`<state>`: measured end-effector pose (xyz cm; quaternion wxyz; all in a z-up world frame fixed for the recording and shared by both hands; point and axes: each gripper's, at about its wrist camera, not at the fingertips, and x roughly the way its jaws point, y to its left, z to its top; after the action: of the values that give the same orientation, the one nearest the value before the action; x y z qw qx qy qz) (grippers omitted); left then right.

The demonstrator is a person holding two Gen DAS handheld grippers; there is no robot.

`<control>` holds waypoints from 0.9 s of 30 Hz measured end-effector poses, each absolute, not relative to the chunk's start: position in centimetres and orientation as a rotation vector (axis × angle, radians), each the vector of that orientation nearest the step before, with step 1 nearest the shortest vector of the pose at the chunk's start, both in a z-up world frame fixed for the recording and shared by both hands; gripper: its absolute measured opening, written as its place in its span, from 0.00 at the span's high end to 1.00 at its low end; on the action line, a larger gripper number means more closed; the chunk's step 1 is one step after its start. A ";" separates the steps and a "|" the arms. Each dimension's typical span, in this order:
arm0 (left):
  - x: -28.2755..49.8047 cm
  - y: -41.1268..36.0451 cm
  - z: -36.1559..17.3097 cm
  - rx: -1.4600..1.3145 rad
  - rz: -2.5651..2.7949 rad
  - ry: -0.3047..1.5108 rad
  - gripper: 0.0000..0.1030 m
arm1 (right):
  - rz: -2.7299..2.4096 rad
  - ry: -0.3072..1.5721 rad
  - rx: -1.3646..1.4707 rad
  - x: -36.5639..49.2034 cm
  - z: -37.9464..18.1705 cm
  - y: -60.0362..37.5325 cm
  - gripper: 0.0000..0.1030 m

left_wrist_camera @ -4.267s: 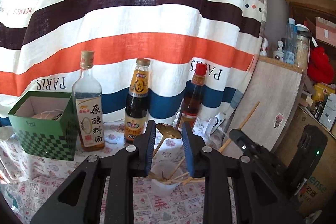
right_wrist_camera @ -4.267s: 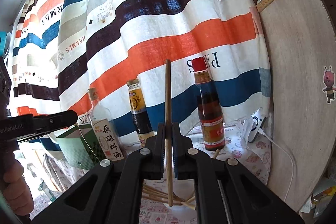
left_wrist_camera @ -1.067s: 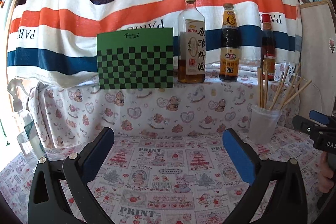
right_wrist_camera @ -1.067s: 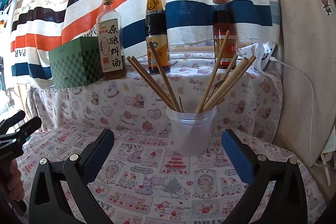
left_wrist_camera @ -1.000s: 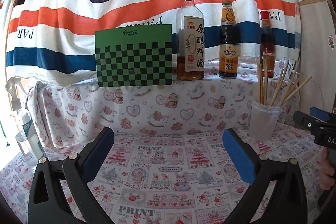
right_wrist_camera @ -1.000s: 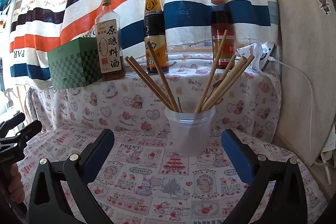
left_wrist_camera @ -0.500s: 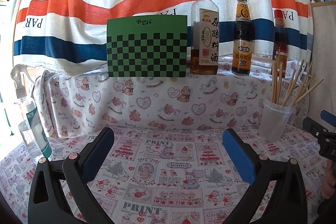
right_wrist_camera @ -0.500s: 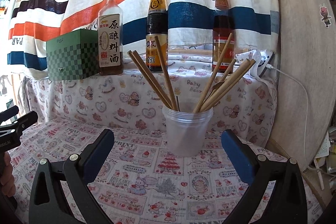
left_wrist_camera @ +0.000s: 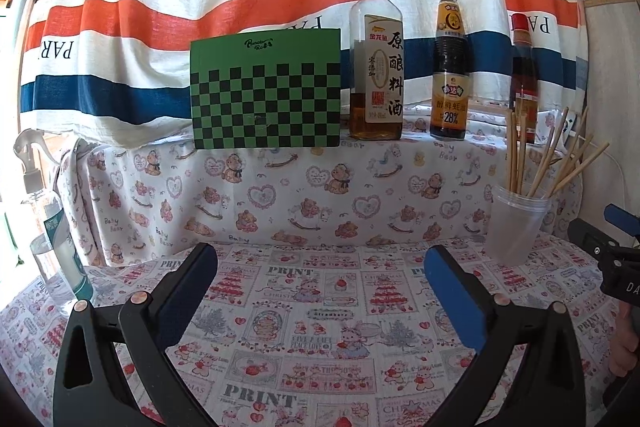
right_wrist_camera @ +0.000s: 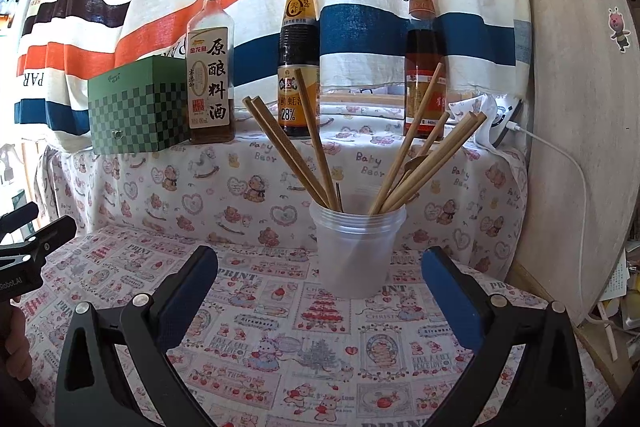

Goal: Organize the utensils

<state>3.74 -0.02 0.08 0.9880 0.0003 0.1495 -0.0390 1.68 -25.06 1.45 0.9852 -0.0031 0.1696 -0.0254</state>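
Above the tablecloth (left_wrist_camera: 320, 307), left tongs (left_wrist_camera: 320, 291) and right tongs (right_wrist_camera: 320, 291) hover level, both spread, empty.

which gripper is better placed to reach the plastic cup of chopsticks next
Right. The translucent plastic cup with wooden chopsticks sits straight ahead of the open right gripper. For the open left gripper, it stands far off to the right, near the view's edge.
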 end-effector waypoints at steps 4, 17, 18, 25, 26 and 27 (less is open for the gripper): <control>3.7 -0.2 0.0 0.006 -0.086 0.302 0.00 | -0.050 0.340 -0.005 1.7 1.5 -25.1 0.00; 3.8 -0.1 0.0 0.003 -0.078 0.302 0.00 | -0.057 0.342 -0.008 1.7 1.5 -25.1 0.00; 3.9 -0.1 0.0 0.003 -0.076 0.302 0.00 | -0.059 0.342 -0.006 1.7 1.5 -25.1 0.00; 3.8 0.0 0.0 0.004 -0.079 0.303 0.00 | -0.058 0.342 -0.006 1.7 1.5 -25.1 0.00; 3.9 0.0 0.0 0.004 -0.079 0.303 0.00 | -0.058 0.342 -0.007 1.7 1.5 -25.1 0.00; 3.9 0.0 0.0 0.003 -0.079 0.303 0.00 | -0.057 0.343 -0.008 1.7 1.5 -25.1 0.00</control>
<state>3.88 0.01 0.01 0.9877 0.0016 0.1510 -0.0393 1.67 -25.09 1.46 0.9849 -0.0038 0.1705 -0.0283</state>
